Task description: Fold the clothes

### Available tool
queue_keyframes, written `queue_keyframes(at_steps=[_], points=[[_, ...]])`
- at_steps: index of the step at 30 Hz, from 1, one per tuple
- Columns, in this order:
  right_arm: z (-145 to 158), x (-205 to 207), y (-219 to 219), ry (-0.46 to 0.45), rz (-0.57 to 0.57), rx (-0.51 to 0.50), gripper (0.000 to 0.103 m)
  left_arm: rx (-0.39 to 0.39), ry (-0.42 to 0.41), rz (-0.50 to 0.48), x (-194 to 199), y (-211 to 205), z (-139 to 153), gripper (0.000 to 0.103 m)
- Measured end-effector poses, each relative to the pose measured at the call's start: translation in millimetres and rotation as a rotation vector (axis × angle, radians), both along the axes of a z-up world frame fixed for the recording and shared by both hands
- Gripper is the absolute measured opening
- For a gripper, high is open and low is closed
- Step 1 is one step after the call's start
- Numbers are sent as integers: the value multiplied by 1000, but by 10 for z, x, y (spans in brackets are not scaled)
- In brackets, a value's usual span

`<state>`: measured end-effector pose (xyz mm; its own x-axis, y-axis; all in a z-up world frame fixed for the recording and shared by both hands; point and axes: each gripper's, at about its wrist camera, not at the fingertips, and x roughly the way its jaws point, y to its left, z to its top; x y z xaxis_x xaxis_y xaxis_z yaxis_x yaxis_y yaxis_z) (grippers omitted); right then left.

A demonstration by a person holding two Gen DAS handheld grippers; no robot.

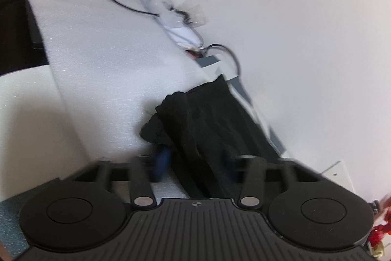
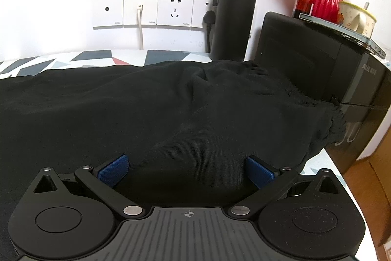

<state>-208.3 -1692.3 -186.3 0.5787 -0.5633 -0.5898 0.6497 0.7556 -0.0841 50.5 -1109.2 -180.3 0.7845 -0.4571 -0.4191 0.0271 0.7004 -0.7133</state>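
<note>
The black garment [image 2: 171, 114] is the biggest thing before me — it lies spread over the patterned table [image 2: 97, 58], reaching back almost to the wall and right to the black appliance [image 2: 317, 60]. A tall black bottle [image 2: 232, 11] stands just behind it, near the wall sockets [image 2: 151, 9]. My right gripper [image 2: 187, 171] is spread wide, its blue pads [image 2: 113, 171] resting on the cloth and holding nothing. In the blurred left view the garment [image 1: 215, 114] hangs bunched before my left gripper [image 1: 195, 163] — I cannot tell whether it grips the cloth.
</note>
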Motion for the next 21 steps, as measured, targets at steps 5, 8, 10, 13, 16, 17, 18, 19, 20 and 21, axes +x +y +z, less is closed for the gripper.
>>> queue_keyframes(at_steps=[5,8,10,13,16,17,18,19,20,21], points=[[120,26,52,23,26,-38,102,74,-165,-35,-160,-161,304,9],[256,3,63,6,47,-48,102,126,-294,-114,-254,-381,577,9],[310,-18,37,3,50,-53,102,158,-359,-190,-293,-587,720,9],[324,-44,-21,21,30,-76,102,209,-416,-321,-336,-988,840,9],[275,-83,-84,32,9,-73,102,277,-456,-450,-393,-1440,859,9],[234,-99,-116,30,2,-56,102,301,-472,-486,-427,-1575,856,9],[191,-116,-141,26,-3,-38,102,321,-490,-525,-468,-1728,851,9],[147,-135,-162,20,-9,-20,102,337,-506,-563,-499,-1860,839,9],[98,-156,-177,9,-15,-4,102,353,-521,-599,-546,-1989,830,9],[56,-179,-189,-4,-22,11,102,373,-538,-639,-605,-2138,815,9]])
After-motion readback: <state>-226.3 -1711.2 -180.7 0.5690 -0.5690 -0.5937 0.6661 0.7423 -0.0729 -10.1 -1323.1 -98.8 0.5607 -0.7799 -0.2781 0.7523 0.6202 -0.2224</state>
